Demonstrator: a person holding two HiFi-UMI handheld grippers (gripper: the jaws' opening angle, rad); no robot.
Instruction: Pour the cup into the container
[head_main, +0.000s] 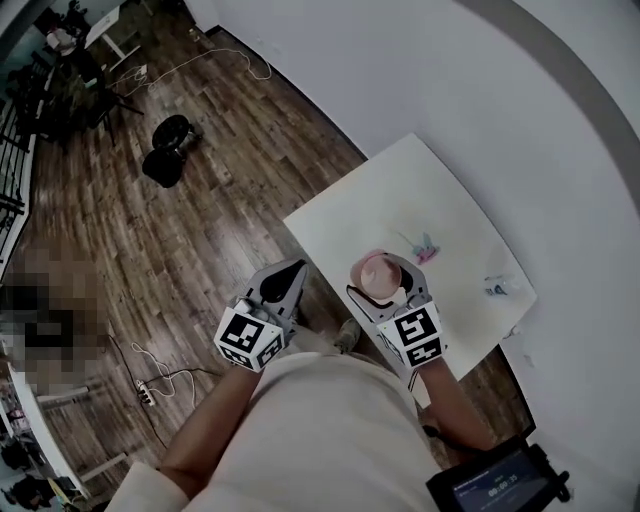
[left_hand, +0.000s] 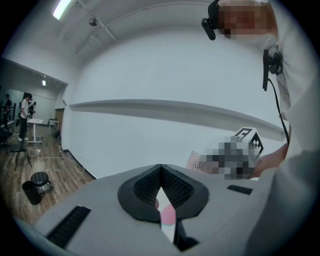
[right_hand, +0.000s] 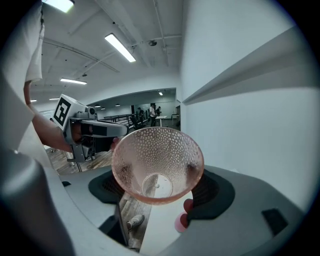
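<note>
Pink dimpled cup (right_hand: 157, 165) clamped in right gripper (right_hand: 161, 192), over near edge of table (head_main: 400, 190); looks empty inside. Left gripper (left_hand: 161, 190) fully closed w/ nothing held. Container not identifiable, so pour prob. done or unstarted.

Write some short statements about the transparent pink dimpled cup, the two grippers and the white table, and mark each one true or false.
1. The right gripper is shut on the pink dimpled plastic cup. True.
2. The left gripper holds a container. False: its jaws are together with nothing between them.
3. The cup is full of liquid. False: the right gripper view looks into it, and it appears empty.
4. The white table stands on a wooden floor. True.
</note>
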